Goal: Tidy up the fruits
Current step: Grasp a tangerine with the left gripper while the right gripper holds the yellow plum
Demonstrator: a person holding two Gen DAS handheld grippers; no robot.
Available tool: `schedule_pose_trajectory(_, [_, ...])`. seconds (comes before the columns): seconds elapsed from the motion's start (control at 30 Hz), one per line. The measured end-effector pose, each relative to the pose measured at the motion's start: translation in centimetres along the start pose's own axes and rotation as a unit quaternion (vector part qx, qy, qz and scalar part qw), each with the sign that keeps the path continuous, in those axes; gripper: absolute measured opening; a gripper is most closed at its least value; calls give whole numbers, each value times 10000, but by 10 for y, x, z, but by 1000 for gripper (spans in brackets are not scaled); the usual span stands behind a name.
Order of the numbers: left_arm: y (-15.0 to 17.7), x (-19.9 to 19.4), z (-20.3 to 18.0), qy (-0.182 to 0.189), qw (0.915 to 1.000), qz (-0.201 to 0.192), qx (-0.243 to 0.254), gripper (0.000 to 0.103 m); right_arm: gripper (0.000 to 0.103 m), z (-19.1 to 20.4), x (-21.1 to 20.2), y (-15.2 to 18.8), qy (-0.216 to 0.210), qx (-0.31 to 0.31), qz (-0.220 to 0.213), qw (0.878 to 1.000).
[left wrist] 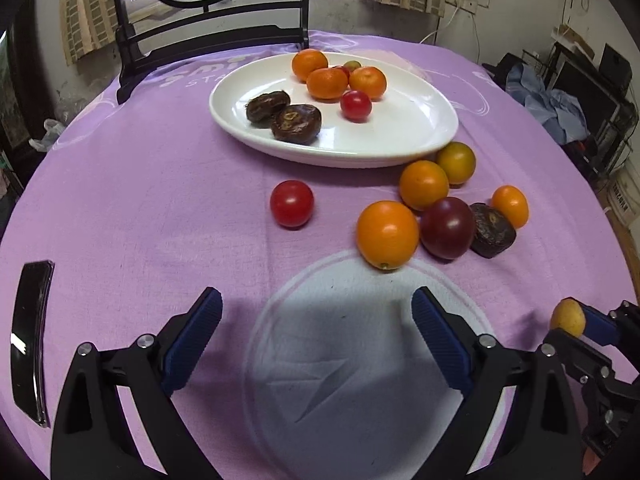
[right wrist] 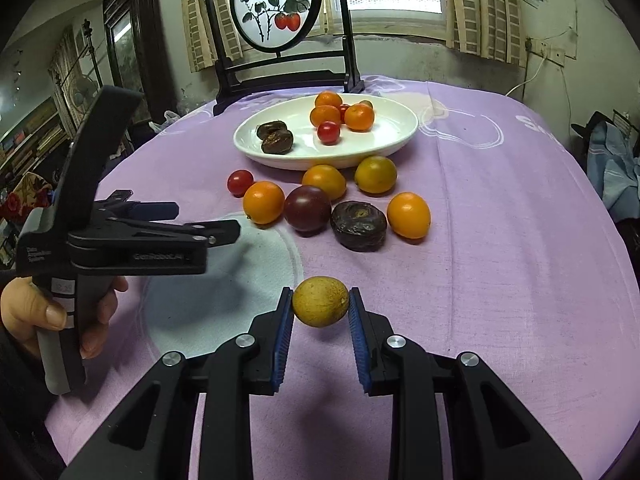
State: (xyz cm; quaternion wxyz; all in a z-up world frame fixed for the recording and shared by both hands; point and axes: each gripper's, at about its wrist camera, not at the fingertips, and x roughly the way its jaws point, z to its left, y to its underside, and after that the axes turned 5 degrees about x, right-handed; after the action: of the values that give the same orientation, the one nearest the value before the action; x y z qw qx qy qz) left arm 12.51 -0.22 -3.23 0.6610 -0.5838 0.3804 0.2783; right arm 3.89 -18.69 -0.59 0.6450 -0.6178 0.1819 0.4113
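Yellow-brown and dull-skinned, the small fruit (right wrist: 320,307) sits pinched between the blue pads (right wrist: 285,340) of the right gripper (right wrist: 320,312), its long axis lying across the jaws, so each pad presses on one end. It seems lifted clear of the purple cloth (right wrist: 500,280), though I cannot tell by how much. The plate (right wrist: 384,148) lies straight ahead of these jaws and well apart, at the far side of the table, and the loose fruits stand between: an orange one (right wrist: 263,202), a dark tomato (right wrist: 307,208), a brown wrinkled fruit (right wrist: 359,225) and another orange one (right wrist: 408,215) form a row across the path, with two more and a red tomato (right wrist: 240,182) behind them. So the coming move, as I judge it, is a carry forward and over that row to a bare part of the plate, likely its near right side. The left gripper (left wrist: 316,312) hangs with jaws spread wide and nothing between them, over the pale circle (left wrist: 360,360) printed on the cloth; it is nearer to the red tomato than the right one is. In the left view the held fruit (left wrist: 568,318) shows only at the right edge, half hidden by the fingers. On the plate, the fruits behind the three orange ones are mostly hidden. The dark strip (left wrist: 30,340) at the left edge I cannot identify.
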Motion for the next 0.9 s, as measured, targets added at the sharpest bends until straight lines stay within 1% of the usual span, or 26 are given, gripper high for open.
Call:
schedule_pose_trajectory(0.07, [-4,3,-6,15,10000,25,93,94,28,0,0,0,-4,9,-3,10000])
schedule_pose_trajectory(0.1, [-5,5,-8,24,9999,66,111,92,28,0,0,0,-10,7,1,10000])
schedule_pose_trajectory(0.13, [-7,9,-10,70,9998,119,112,87,28,1,1,0,-16,-1,6,10000])
schedule_pose_trajectory(0.17, [-8,13,-12,138,9997,181,111,86,28,1,1,0,-14,-3,9,10000])
schedule_pose_trajectory(0.27, [-10,24,-16,163,9993,317,65,84,28,1,2,1,13,13,38,10000])
schedule_pose_trajectory(0.4, [-14,31,-24,-7,9994,286,180,84,28,-3,3,1,-35,134,60,9999])
schedule_pose_trajectory(0.6, [-27,38,-25,50,9994,312,167,82,28,-4,5,3,-38,183,125,9997])
schedule_pose_trajectory(0.67, [-31,40,-26,16,9995,278,153,80,28,-4,7,3,-36,198,165,9997])
schedule_pose_trajectory(0.77, [-33,39,-30,6,9994,207,278,70,28,-6,10,4,-33,232,224,9995])
schedule_pose_trajectory(0.8, [-34,39,-32,58,9992,192,342,61,28,-6,10,4,-32,241,241,9994])
schedule_pose_trajectory(0.83, [-35,38,-33,115,9991,164,382,48,28,-6,11,4,-28,250,257,9994])
schedule_pose_trajectory(0.9, [-36,35,-31,187,9992,125,341,37,28,-7,13,4,-28,261,272,9993])
